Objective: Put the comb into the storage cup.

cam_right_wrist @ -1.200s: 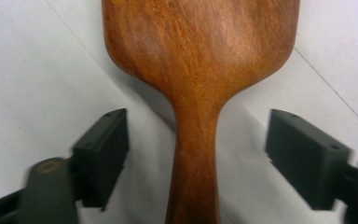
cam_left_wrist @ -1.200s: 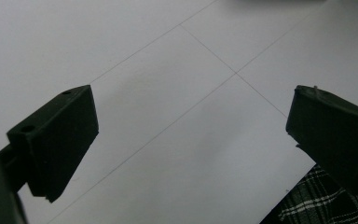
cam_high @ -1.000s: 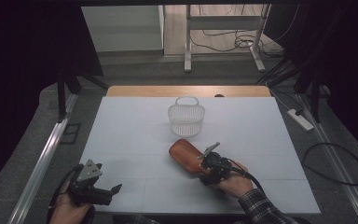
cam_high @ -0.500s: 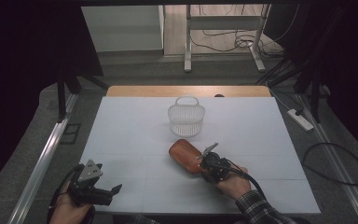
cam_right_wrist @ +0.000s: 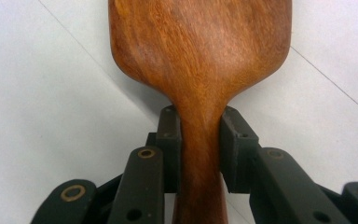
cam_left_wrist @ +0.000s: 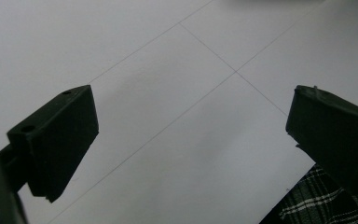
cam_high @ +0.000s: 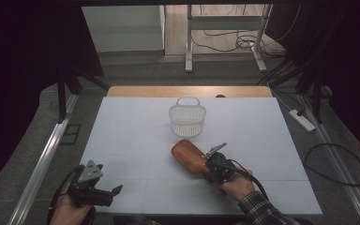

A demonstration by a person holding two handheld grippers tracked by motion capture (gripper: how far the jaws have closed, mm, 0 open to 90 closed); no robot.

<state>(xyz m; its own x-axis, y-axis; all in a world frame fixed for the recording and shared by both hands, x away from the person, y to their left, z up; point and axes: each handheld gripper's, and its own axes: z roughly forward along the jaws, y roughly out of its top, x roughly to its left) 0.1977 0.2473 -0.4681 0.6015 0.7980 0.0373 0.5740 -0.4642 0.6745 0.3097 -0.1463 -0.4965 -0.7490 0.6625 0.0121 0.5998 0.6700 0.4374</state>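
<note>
Your right gripper [cam_right_wrist: 200, 135] has just closed its jaws on the narrow neck of the smooth, grainy wooden paddle [cam_right_wrist: 200, 51] lying mid-table near the white wire basket [cam_high: 187, 117], wrist low and angled left, while your left gripper [cam_left_wrist: 191, 135] hovers wide, holding nothing.

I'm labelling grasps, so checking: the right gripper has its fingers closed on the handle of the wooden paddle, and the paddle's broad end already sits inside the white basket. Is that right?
Not quite. The right gripper does have its fingers closed on the handle of the wooden paddle, but the high view shows the broad end lying on the table, apart from the white basket and nearer the person.
</note>
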